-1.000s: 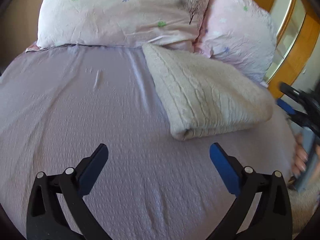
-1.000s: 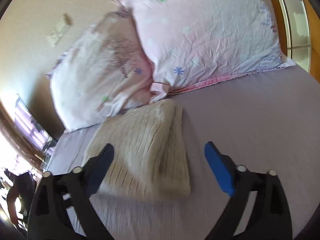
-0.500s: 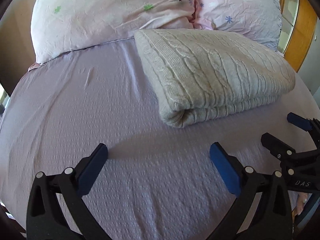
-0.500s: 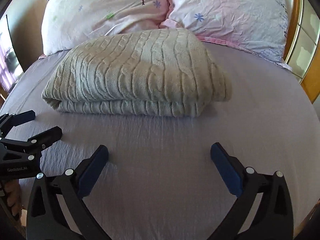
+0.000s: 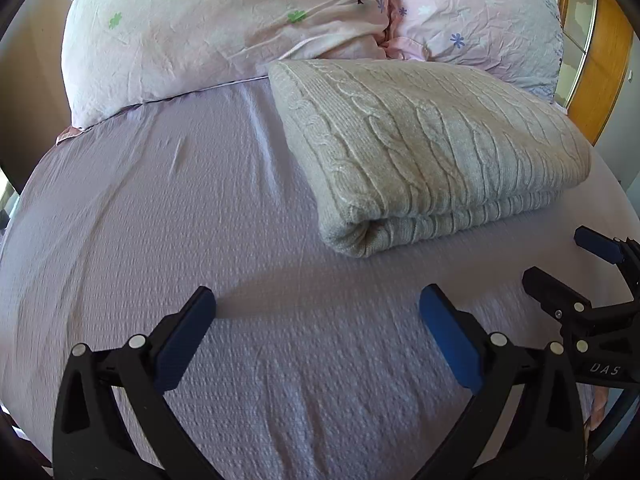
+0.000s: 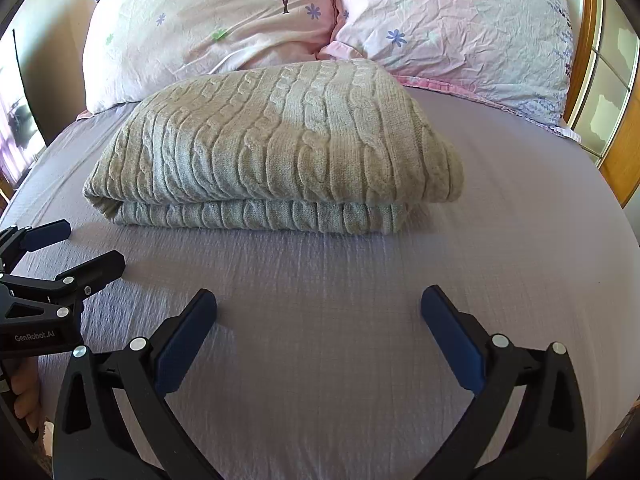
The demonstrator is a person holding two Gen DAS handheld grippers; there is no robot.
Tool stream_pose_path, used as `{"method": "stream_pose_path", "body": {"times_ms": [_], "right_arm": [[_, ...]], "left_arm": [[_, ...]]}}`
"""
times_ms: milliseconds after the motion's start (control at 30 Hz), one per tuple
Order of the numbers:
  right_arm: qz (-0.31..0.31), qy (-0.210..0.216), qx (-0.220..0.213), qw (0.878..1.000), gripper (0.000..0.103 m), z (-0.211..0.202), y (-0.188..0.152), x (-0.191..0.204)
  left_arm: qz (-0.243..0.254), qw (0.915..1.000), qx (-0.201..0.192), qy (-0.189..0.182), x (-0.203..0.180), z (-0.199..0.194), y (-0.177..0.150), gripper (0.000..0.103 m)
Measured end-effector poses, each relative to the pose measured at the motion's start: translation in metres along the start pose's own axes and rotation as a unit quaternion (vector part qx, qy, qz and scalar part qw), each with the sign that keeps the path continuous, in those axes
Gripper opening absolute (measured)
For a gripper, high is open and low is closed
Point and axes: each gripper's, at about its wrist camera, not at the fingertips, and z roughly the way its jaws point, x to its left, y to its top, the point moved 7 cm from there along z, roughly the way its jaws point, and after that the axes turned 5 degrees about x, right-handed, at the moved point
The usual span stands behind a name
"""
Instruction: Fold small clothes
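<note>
Both tools have edged closer to the sweater since 0.5 s ago. L tool & R tool spread wide, holding nothing, over the bed.

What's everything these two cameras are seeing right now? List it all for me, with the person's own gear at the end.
knitted garment: one, beige-grey cable knit, folded, lying on the bed in front of the pillows
pillows: two, pale pink with small flowers and a tree print, side by side at the head of the bed
bedsheet: one, lilac, covering the bed
wooden frame: one, orange-brown, at the right edge
left gripper: one, black with blue pads, open, over the bare sheet
right gripper: one, black with blue pads, open, short of the garment
</note>
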Motion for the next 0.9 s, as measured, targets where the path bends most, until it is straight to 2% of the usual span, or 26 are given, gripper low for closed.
{"method": "stream_pose_path", "body": {"times_ms": [900], "right_arm": [[0.002, -0.001, -0.001, 1.000, 0.102, -0.0003, -0.0003, 0.0003]], "left_arm": [[0.000, 1.0000, 0.000, 0.000, 0.0000, 0.0001, -0.0003, 0.101]]}}
